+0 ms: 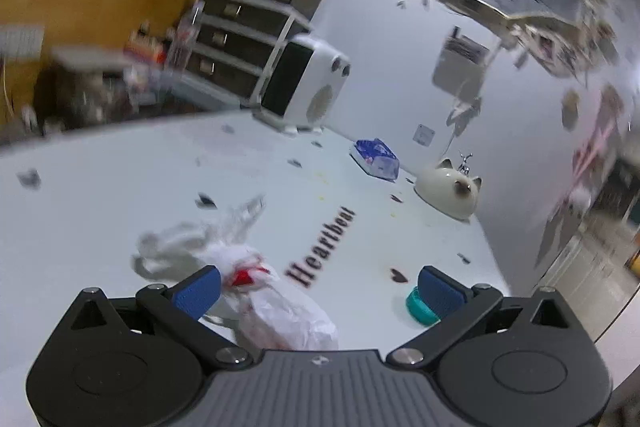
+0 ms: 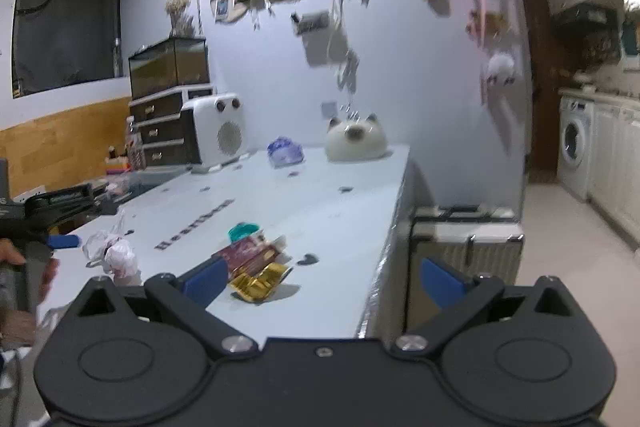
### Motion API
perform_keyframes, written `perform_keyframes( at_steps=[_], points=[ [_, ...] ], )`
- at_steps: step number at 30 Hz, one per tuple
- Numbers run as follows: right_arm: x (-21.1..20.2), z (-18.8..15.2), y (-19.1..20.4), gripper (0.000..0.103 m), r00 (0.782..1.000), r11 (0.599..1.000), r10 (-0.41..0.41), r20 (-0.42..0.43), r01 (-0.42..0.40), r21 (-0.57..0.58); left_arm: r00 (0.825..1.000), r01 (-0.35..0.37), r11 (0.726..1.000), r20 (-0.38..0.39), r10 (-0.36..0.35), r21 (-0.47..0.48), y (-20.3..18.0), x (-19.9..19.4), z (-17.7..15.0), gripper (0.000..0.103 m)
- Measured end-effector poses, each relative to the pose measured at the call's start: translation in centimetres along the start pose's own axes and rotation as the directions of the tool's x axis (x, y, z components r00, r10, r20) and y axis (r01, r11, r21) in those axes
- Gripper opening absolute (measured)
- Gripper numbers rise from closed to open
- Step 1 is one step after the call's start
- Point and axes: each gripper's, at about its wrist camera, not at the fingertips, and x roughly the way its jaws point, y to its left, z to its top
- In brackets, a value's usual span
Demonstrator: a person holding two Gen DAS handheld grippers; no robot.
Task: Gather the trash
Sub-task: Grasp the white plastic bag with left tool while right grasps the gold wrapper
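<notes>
Both tongs gape wide, gripping nothing: left gripper [image 1: 318,289] hovers over the crumpled white plastic bag [image 1: 280,311] on the white table [image 1: 120,187], right gripper [image 2: 322,281] just near of the gold wrappers [image 2: 258,281].

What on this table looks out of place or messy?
Loose trash: a crumpled white plastic bag near the left gripper, gold and maroon snack wrappers between the right gripper's open fingers, and a teal lid behind them. Small dark scraps dot the white table.
</notes>
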Motion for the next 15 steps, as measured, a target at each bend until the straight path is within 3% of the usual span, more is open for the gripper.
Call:
perform_keyframes(
  at_steps=[5,9,11,13,15],
  points=[
    [2.7,0.8,0.4,0.103,0.998,0.999,0.029,-0.048,-0.026,0.048,0.998,-0.013,0.994,-0.057,0.007,-0.110,1.1,2.8,-0.8,0.103],
    [5.2,1.5,0.1,0.103,0.997,0.986,0.038,-0.074,-0.026,0.165,0.997,-0.064,0.996,-0.048,0.061,-0.067,1.3,3.6,-1.2,0.100],
    [6.7,1.5,0.1,0.098,0.996,0.973,0.023,-0.087,-0.003,0.232,0.993,-0.108,0.994,-0.040,0.108,-0.011,1.5,3.8,-1.3,0.084],
    [8.1,1.5,0.4,0.090,0.993,0.957,0.022,-0.116,0.013,0.290,0.989,-0.138,0.990,-0.060,0.139,0.022,1.8,4.1,-1.2,0.076],
    [9.5,1.2,0.7,0.088,0.988,0.945,0.050,-0.146,0.000,0.328,0.989,-0.124,0.992,-0.078,0.126,0.022,2.2,4.1,-1.2,0.071]
  ],
)
